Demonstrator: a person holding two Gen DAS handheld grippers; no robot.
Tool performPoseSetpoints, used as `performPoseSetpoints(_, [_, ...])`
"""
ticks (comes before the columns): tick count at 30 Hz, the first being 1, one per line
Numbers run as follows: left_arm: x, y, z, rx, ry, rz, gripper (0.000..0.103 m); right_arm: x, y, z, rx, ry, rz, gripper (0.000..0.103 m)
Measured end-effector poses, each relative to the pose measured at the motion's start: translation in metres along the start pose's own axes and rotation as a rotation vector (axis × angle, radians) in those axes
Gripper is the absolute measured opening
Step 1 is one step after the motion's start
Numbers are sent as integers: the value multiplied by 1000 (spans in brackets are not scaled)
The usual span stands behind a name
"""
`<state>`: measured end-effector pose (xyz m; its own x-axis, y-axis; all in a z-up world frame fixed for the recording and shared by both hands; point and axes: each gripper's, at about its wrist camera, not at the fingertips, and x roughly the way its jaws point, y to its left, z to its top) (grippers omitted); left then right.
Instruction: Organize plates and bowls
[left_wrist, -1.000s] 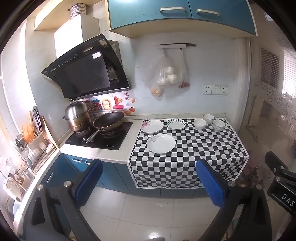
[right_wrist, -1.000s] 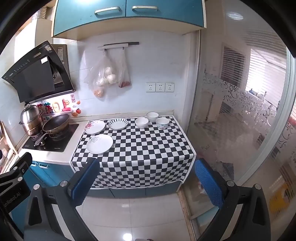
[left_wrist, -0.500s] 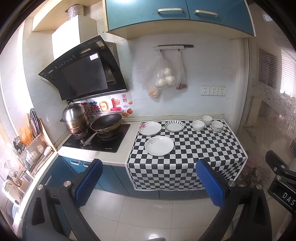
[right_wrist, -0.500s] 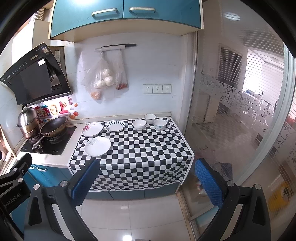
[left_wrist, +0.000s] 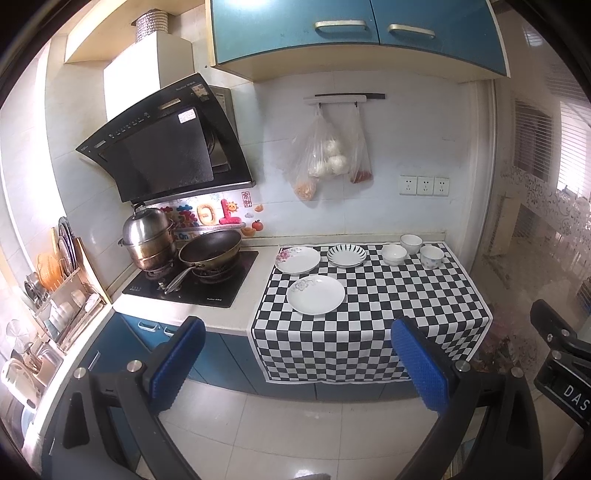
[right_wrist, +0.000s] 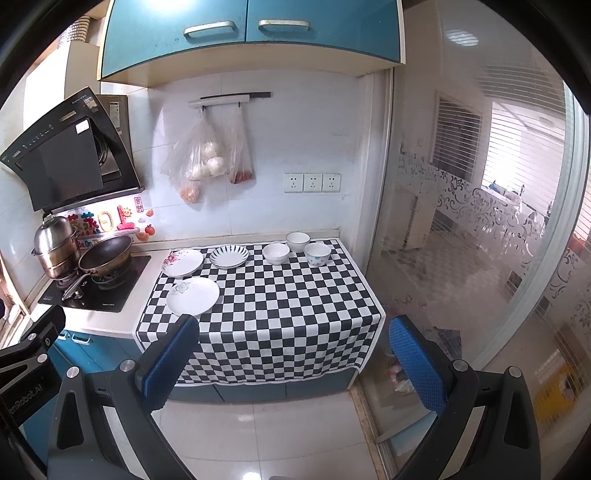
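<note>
From here the dish rack (left_wrist: 61, 295) at nine o'clock runs off the left wrist view's edge, its contents too crowded to sort. The hanging bags (left_wrist: 327, 155) at twelve hold blurred lumps. The wall stickers (right_wrist: 110, 221) sit partly behind the pot (right_wrist: 55, 245).

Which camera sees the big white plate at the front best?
The left wrist view: the front white plate lies whole and unblocked between the pads. In the right wrist view the same plate sits off to the left, its near rim just meeting the right gripper's blue pad.
</note>
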<state>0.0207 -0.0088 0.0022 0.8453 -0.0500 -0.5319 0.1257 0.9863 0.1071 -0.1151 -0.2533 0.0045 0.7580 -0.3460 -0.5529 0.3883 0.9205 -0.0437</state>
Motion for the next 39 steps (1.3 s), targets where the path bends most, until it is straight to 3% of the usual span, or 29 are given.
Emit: performPoseSetpoints(39, [-4,10,-5,-18,-22,-2,103,-8,10,5,3,-25,-12,103])
